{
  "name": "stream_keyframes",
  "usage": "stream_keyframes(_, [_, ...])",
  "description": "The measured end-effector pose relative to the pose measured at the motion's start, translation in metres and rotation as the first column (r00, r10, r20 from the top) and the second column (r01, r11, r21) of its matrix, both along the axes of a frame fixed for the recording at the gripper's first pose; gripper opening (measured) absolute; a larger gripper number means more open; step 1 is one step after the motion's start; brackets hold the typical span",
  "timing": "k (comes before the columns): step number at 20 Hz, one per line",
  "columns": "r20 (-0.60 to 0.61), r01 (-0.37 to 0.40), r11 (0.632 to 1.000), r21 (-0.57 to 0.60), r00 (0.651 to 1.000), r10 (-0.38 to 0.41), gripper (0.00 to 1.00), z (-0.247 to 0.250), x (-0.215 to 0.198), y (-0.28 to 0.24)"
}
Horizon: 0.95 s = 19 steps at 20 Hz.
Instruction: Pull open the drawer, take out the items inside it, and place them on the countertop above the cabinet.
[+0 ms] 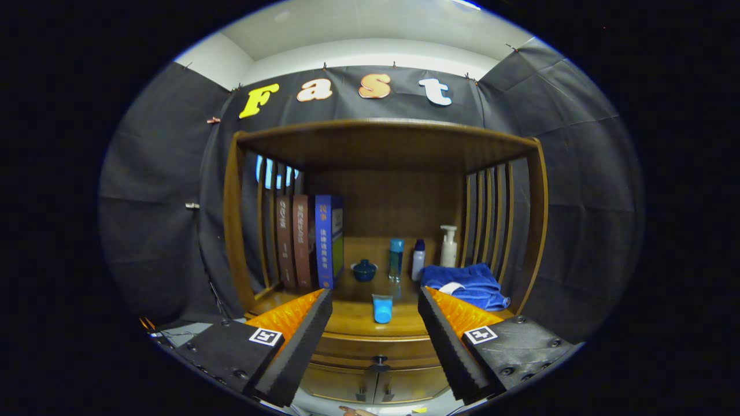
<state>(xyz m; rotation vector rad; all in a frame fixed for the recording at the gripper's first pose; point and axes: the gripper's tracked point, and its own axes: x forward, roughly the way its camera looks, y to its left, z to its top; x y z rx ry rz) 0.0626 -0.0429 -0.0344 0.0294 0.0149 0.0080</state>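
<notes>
A wooden cabinet stands ahead with its drawer (376, 348) closed; a small dark knob (380, 364) sits on the drawer front, low between my fingers. My gripper (374, 306) is open, with nothing held, some way back from the cabinet. On the countertop (352, 316) above the drawer a small light-blue tube (382, 308) stands on its cap near the front edge, between my fingers. What is in the drawer is hidden.
Under the shelf's roof stand three upright books (306, 241) at the left, a small dark-blue lidded bowl (364, 270), a blue bottle (396, 259), a small white bottle (418, 259), a pump bottle (448, 246) and a folded blue towel (465, 284). Two cabinet doors (376, 388) sit below the drawer.
</notes>
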Motion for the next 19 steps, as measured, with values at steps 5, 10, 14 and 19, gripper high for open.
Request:
stream_keyframes(5, [0.033, 0.019, 1.0, 0.013, 0.999, -0.019, 0.99, 0.038, -0.025, -0.006])
stream_keyframes(10, [0.065, 0.037, 0.999, -0.002, 0.997, -0.036, 0.99, 0.053, -0.035, -0.005])
stream_keyframes(14, [0.079, 0.051, 0.999, -0.017, 0.996, -0.05, 0.99, 0.057, -0.038, -0.004])
stream_keyframes(19, [0.081, 0.062, 0.998, -0.015, 0.995, -0.06, 0.99, 0.059, -0.038, -0.001])
